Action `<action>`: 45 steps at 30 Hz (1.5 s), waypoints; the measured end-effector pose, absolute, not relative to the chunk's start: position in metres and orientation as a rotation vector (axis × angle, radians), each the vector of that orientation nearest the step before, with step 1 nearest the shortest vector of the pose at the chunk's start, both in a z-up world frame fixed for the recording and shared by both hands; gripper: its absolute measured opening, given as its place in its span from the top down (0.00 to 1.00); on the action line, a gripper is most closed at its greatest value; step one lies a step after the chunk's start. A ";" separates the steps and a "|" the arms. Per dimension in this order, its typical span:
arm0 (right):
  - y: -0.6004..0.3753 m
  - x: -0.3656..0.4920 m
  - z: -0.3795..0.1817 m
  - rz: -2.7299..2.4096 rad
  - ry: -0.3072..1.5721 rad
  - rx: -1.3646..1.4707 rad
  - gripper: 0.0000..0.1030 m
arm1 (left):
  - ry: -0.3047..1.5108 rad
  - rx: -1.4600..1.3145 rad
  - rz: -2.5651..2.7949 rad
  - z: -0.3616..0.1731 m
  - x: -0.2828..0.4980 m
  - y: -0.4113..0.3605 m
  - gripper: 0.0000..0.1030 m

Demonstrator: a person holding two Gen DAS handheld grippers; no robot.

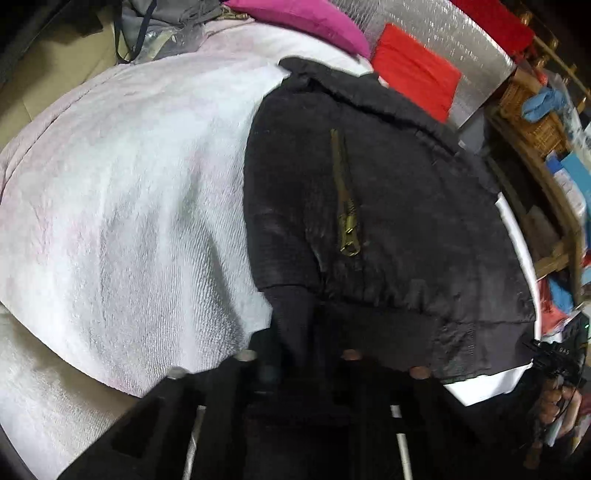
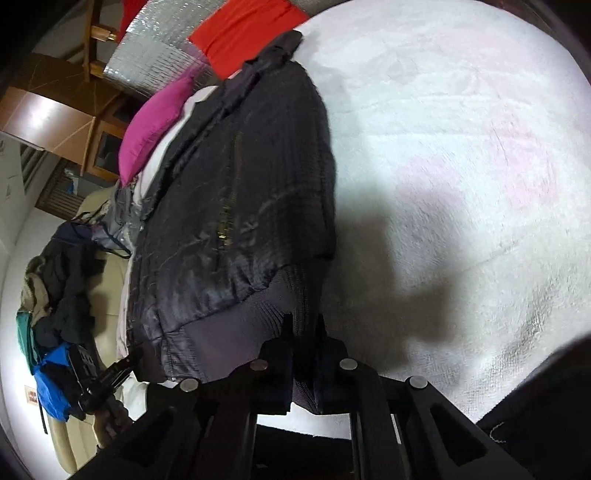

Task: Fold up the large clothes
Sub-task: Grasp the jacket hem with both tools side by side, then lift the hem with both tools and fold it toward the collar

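Lying on a white blanket (image 1: 129,192), the black jacket (image 1: 388,206) has each hand-held gripper, left (image 1: 295,354) and right (image 2: 304,354), clamped on its ribbed hem at 6 o'clock; bare blanket stretches beside it.

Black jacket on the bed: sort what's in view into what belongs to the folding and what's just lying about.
Folding:
- black jacket
- left gripper, shut on its ribbed hem
- right gripper, shut on the hem
- white blanket underneath

Lying about:
- magenta pillow
- red cloth
- clothes pile
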State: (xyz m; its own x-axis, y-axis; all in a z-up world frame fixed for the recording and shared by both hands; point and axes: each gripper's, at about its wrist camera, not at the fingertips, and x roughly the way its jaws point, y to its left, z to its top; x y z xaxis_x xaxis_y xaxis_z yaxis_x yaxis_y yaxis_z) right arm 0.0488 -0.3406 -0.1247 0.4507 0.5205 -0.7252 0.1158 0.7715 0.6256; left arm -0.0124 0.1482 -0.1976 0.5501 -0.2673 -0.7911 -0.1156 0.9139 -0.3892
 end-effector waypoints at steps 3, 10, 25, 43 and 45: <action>-0.348 0.043 -0.100 0.306 1.031 0.688 0.92 | 0.927 -0.470 -0.128 -0.179 -0.024 0.155 0.91; -0.351 0.046 -0.130 0.274 1.069 0.706 0.87 | 0.995 -0.491 -0.097 -0.207 -0.018 0.157 0.78; -0.340 0.059 -0.138 0.306 1.095 0.706 0.92 | 0.997 -0.446 -0.063 -0.204 -0.002 0.138 0.89; -0.359 0.010 -0.103 0.382 1.094 0.686 0.93 | 0.953 -0.506 -0.135 -0.187 -0.052 0.149 0.92; -0.356 0.013 -0.118 0.394 1.104 0.691 0.92 | 0.962 -0.488 -0.123 -0.193 -0.044 0.151 0.91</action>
State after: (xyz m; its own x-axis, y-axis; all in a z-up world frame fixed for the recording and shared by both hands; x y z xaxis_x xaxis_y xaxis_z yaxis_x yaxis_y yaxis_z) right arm 0.0134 -0.3565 -0.1177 0.4124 0.6094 -0.6771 0.0429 0.7295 0.6827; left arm -0.0444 0.1509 -0.1934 0.5738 -0.3130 -0.7568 -0.1123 0.8853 -0.4513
